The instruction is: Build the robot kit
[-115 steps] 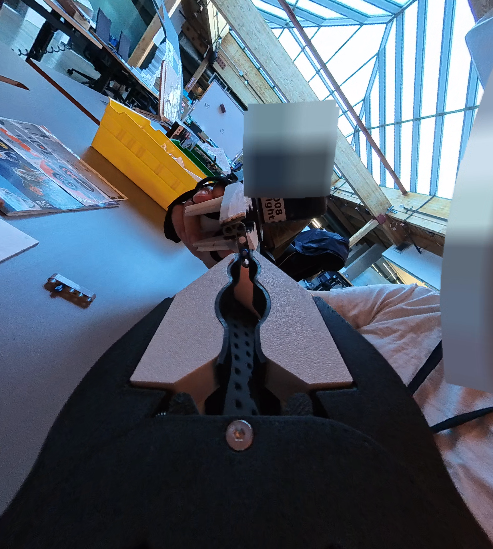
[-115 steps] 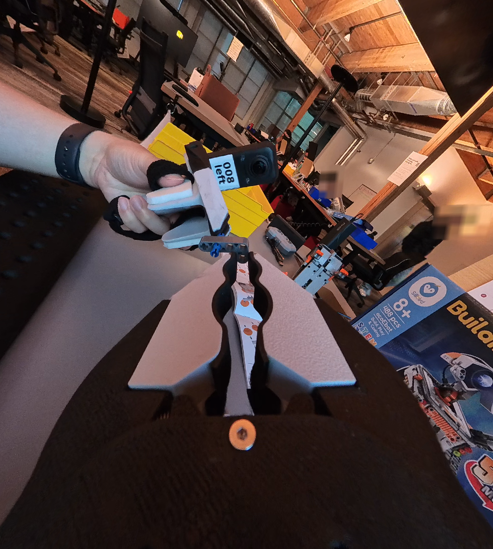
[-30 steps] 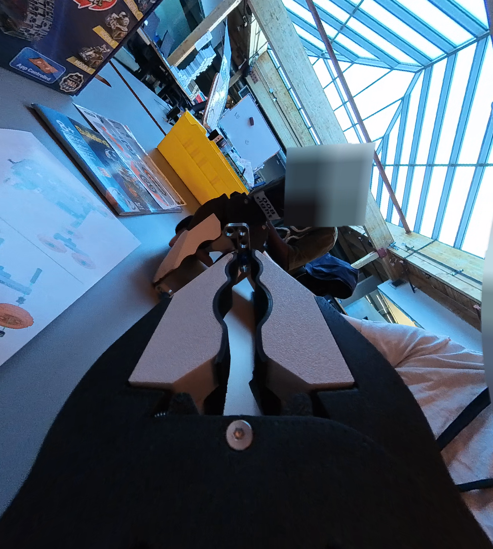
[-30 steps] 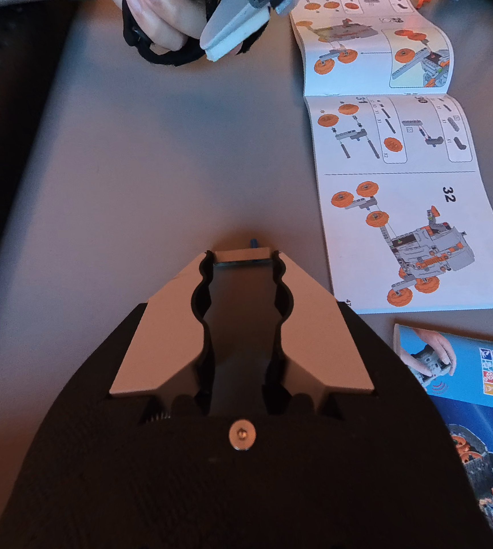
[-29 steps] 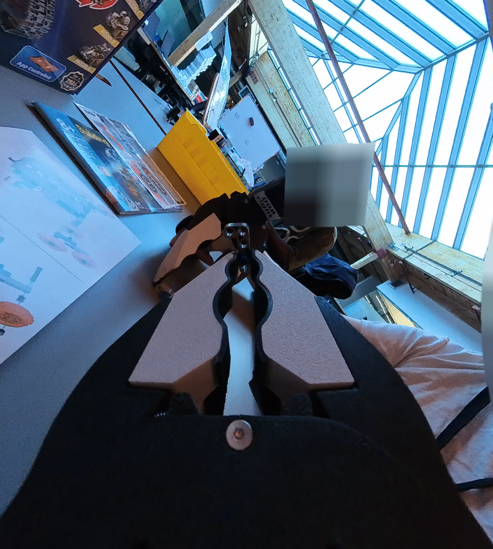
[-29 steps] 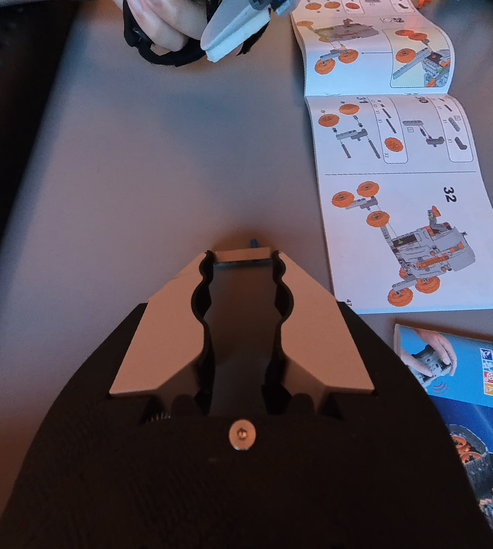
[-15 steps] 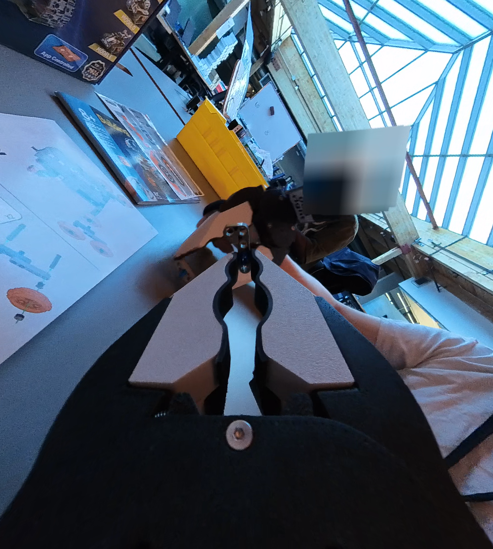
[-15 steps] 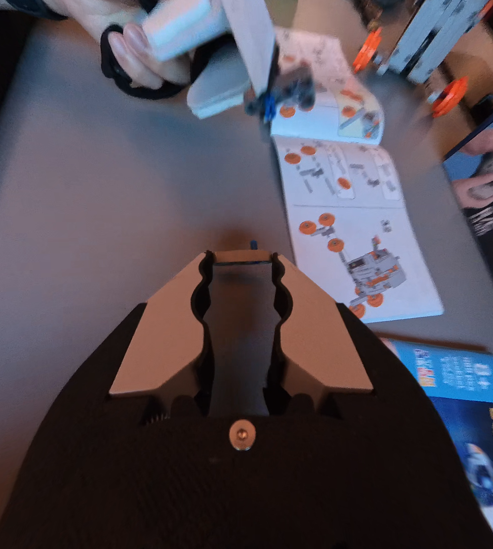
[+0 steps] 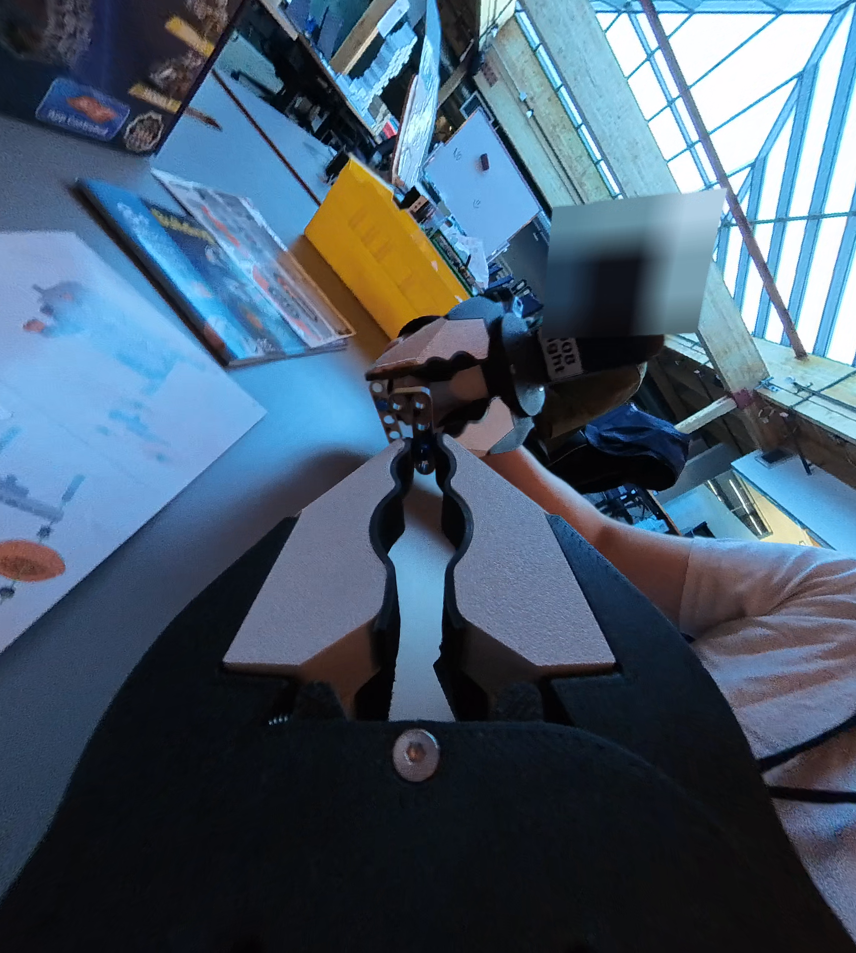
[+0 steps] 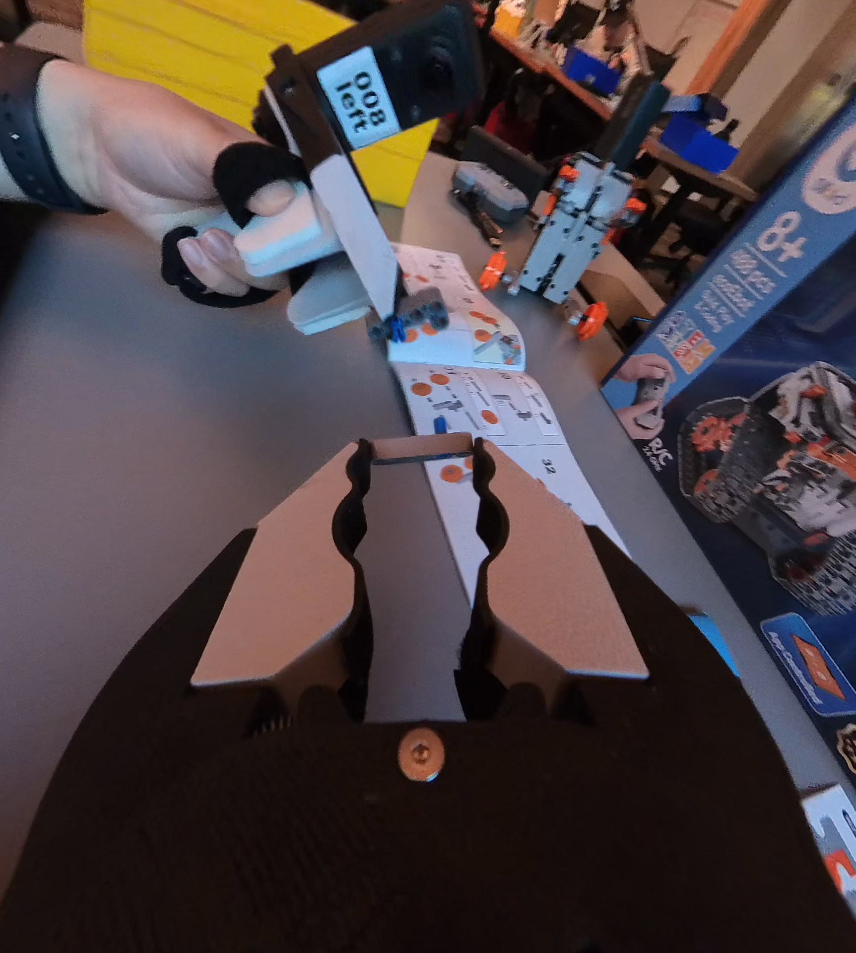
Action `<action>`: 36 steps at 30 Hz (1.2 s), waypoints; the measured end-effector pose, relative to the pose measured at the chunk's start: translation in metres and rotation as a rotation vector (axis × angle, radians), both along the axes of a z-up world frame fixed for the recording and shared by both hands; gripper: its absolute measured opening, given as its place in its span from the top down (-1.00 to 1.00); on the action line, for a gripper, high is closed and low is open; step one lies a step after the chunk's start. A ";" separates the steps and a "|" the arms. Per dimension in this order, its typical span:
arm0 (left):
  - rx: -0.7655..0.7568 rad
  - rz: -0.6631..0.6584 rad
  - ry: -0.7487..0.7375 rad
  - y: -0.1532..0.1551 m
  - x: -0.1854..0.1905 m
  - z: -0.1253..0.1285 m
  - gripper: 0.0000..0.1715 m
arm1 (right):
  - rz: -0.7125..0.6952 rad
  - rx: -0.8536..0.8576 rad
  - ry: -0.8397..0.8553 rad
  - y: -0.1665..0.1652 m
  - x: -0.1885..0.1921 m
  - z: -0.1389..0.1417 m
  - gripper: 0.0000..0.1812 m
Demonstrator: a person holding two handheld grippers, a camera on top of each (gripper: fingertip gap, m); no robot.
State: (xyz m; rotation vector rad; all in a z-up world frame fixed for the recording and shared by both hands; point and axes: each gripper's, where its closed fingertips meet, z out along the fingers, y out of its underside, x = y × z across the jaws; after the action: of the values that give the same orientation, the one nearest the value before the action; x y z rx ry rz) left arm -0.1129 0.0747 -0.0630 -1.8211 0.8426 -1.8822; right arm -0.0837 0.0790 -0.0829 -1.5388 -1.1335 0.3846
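My left gripper [image 9: 421,449] is shut on a small grey holed beam [image 9: 418,410] with a blue pin, held above the grey table [image 9: 286,464]. It also shows in the right wrist view [image 10: 389,314], gripped by a hand, with the small beam [image 10: 418,312] at its tips. My right gripper [image 10: 423,454] is shut on a flat grey beam [image 10: 423,447] held crosswise, a blue pin [image 10: 440,424] sticking up from it. In the left wrist view the right gripper [image 9: 400,402] holds its long beam [image 9: 387,412] right beside the small one.
An open instruction booklet [image 10: 492,412] lies on the table. A large dark blue box [image 10: 776,412] stands at the right. A part-built grey and orange model [image 10: 575,232] and a yellow bin [image 10: 219,51] stand beyond. Another booklet [image 9: 219,278] lies near the bin. The left gripper's tips are roughly 4 centimetres from the right gripper's.
My right gripper has risen from the table with the flat beam and tilted up toward the left gripper. The two held pieces have come close together.
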 end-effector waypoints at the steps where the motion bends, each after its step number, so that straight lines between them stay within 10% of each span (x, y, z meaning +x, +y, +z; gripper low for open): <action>1: 0.009 0.010 -0.011 0.003 0.001 0.007 0.95 | -0.023 0.004 0.028 0.004 0.005 0.005 0.58; 14: 0.212 -0.010 -0.154 0.031 0.025 0.164 0.96 | -0.222 0.212 0.071 0.044 0.079 0.146 0.58; 25: 0.151 0.028 -0.120 0.045 0.023 0.117 0.95 | 0.022 0.245 0.033 0.028 0.035 0.135 0.58; 36: 0.218 -0.080 -0.054 0.022 0.036 0.130 0.96 | 0.081 0.330 -0.040 0.017 0.004 0.132 0.58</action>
State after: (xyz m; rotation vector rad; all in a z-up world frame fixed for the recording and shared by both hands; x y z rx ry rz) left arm -0.0771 0.0969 0.0671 -1.6206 1.0703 -1.7987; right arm -0.0797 0.0957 0.0486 -1.2191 -1.2263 0.2087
